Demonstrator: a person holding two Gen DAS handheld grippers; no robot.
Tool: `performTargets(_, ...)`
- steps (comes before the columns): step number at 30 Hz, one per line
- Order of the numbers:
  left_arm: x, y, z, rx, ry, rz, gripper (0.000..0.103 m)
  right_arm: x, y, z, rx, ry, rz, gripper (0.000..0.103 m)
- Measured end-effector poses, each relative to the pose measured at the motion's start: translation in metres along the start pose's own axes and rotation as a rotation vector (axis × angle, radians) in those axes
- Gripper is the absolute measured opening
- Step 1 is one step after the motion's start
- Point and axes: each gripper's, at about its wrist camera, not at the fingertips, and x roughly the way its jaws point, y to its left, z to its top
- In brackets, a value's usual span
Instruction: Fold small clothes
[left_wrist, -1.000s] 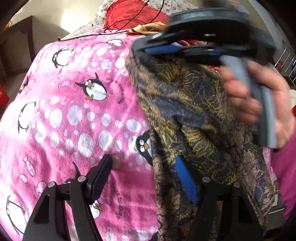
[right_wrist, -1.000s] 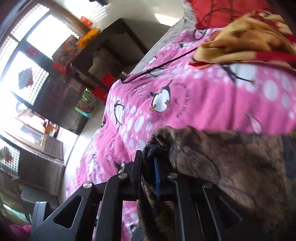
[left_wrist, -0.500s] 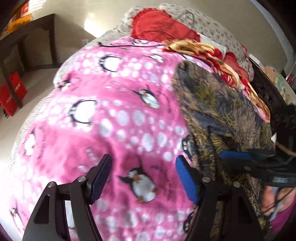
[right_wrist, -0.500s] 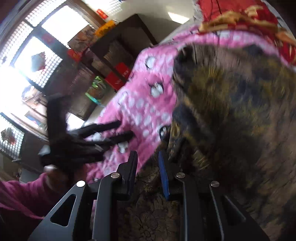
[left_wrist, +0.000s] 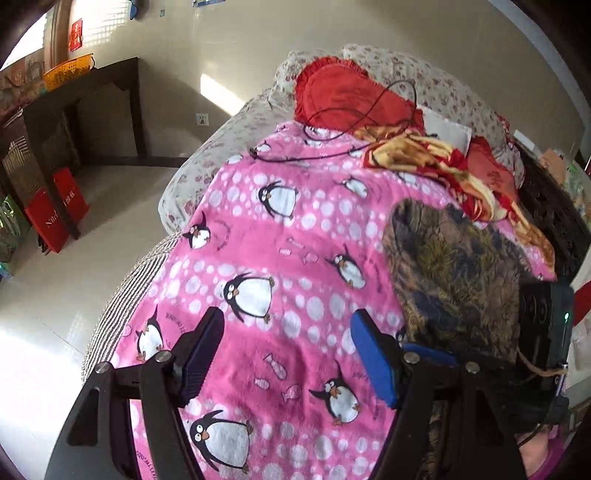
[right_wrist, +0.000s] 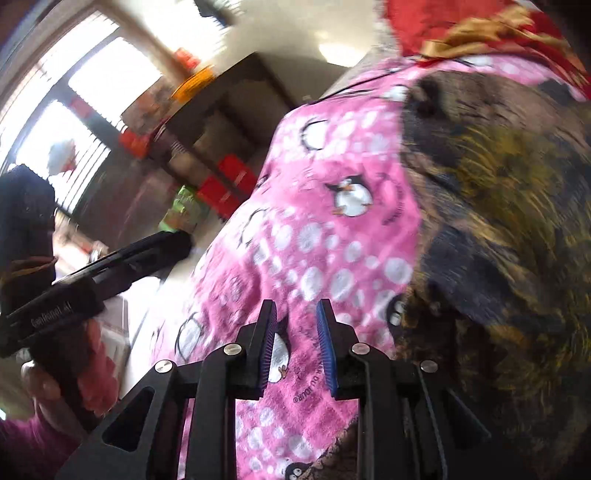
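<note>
The dark patterned garment (left_wrist: 454, 273) lies lengthwise on the pink blanket (left_wrist: 295, 258), right of both grippers. The right gripper (right_wrist: 295, 347) is nearer. Both jaws are released, holding nothing.

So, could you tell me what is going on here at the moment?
A person is folding clothes on a bed covered by a pink fleece blanket with penguins. A dark brown and gold patterned garment lies on the blanket. Both tongs are empty: the left tongs stand wide open over the blanket, and the right tongs, whose jaws have just been opening, show only blanket between them, beside the garment.
</note>
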Motion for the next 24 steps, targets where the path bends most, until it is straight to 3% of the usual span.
performTargets(6, 0.021, -0.013, -0.008, -0.014, 0.058, -0.055, 0.075, -0.039, -0.039, -0.016, 0.056, -0.078, -0.164, 0.030)
performTargets(11, 0.024, -0.027, -0.005, -0.014, 0.081, -0.086, 0.075, -0.010, -0.052, 0.005, 0.037, -0.093, -0.190, 0.037)
performTargets(14, 0.013, -0.030, 0.011, -0.002, 0.031, -0.070, 0.076, 0.011, -0.025, 0.009, 0.007, -0.088, -0.102, 0.037)
performTargets(16, 0.015, -0.034, 0.021, -0.008, 0.027, -0.066, 0.081, 0.020, -0.011, 0.003, 0.021, -0.104, -0.059, 0.052)
performTargets(20, 0.045, -0.058, 0.032, 0.029, 0.074, -0.087, 0.082, 0.035, -0.005, -0.012, 0.037, -0.135, -0.090, 0.057)
performTargets(24, 0.079, -0.083, 0.026, 0.101, 0.137, -0.073, 0.081, 0.004, -0.011, -0.025, 0.072, -0.079, 0.015, 0.060)
